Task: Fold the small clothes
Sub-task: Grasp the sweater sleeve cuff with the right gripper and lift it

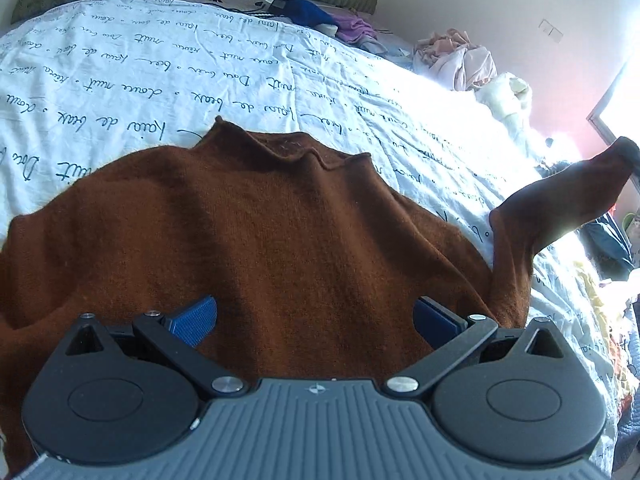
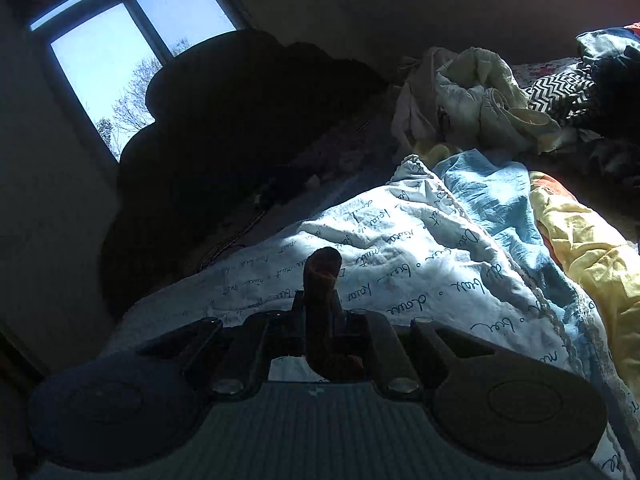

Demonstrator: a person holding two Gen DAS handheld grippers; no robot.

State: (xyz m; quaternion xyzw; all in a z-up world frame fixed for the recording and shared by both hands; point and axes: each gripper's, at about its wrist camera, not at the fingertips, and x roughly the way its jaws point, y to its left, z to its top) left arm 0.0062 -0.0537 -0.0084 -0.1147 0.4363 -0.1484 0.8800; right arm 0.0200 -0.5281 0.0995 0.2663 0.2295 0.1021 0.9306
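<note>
Sweater (image 1: 280, 240): flat on the bed (image 1: 160, 80), under the left tool.
Left tool (image 1: 314, 320): jaws wide, empty (hovering).
Right tool (image 2: 320, 312): clamped on the sweater's sleeve (image 2: 322, 280), lifted off the bed.

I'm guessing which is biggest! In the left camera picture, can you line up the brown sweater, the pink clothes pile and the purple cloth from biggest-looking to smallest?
1. brown sweater, by far the biggest, though it is also nearest the camera.
2. pink clothes pile.
3. purple cloth, looks a bit smaller, but both lie far off, so their true order is unsure.
</note>
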